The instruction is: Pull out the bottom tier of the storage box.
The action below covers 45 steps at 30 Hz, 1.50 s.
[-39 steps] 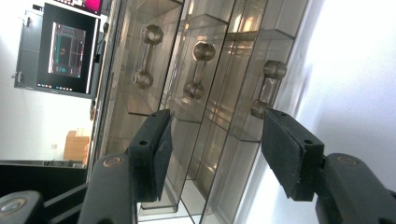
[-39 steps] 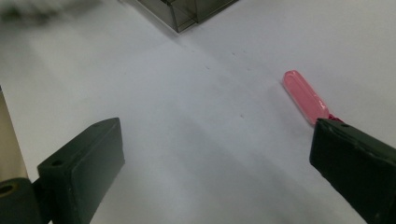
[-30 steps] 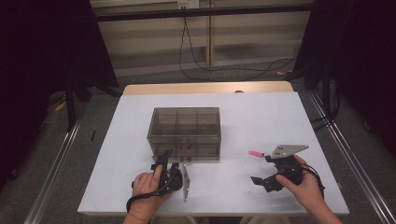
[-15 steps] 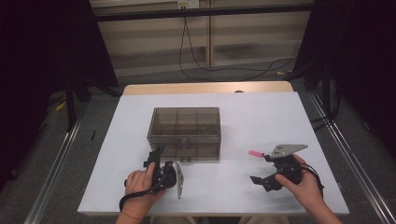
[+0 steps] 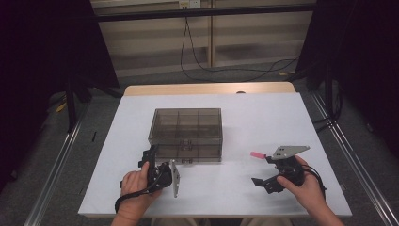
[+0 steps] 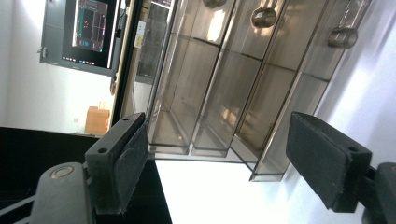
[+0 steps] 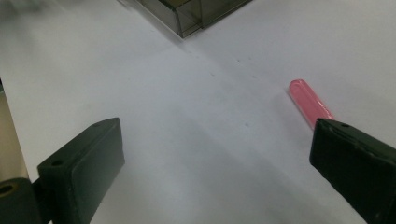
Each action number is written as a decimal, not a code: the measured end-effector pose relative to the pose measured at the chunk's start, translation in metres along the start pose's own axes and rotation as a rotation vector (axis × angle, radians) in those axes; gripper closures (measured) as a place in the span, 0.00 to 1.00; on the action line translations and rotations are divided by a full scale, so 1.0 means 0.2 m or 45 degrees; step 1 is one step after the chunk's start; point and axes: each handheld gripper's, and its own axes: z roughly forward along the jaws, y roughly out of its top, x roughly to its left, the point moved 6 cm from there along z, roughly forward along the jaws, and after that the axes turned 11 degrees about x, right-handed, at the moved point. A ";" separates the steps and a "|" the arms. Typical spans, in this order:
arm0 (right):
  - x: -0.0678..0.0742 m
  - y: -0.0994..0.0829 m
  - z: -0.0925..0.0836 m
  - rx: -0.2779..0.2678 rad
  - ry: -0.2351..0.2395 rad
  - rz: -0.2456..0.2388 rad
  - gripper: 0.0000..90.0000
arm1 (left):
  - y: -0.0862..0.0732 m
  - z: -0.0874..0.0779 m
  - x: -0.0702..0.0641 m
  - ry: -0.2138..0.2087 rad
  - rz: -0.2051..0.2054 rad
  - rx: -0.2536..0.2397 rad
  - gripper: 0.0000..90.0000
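The left gripper (image 6: 215,163) has just been opening its jaws; they stand spread with nothing between them, aimed at the near left corner of the smoky clear box (image 6: 219,84), probably so as to let go of its front edge or line up on it again. The right gripper (image 7: 215,172) also stands wide and empty, low over the white table (image 7: 187,140), with its right pad just beside the pink stick (image 7: 309,103), which lies flat and free, likely the next thing to pick up. From above, the box (image 5: 187,127) sits mid-table, lid shut, well apart from the stick (image 5: 258,154) to its right. I count one box with six compartments, one pink stick, and two grippers, left (image 5: 151,162) and right (image 5: 270,176).
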 end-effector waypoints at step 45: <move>0.02 0.03 0.03 0.010 0.015 -0.021 0.03 | -0.23 0.02 0.10 -0.115 -0.346 0.059 0.16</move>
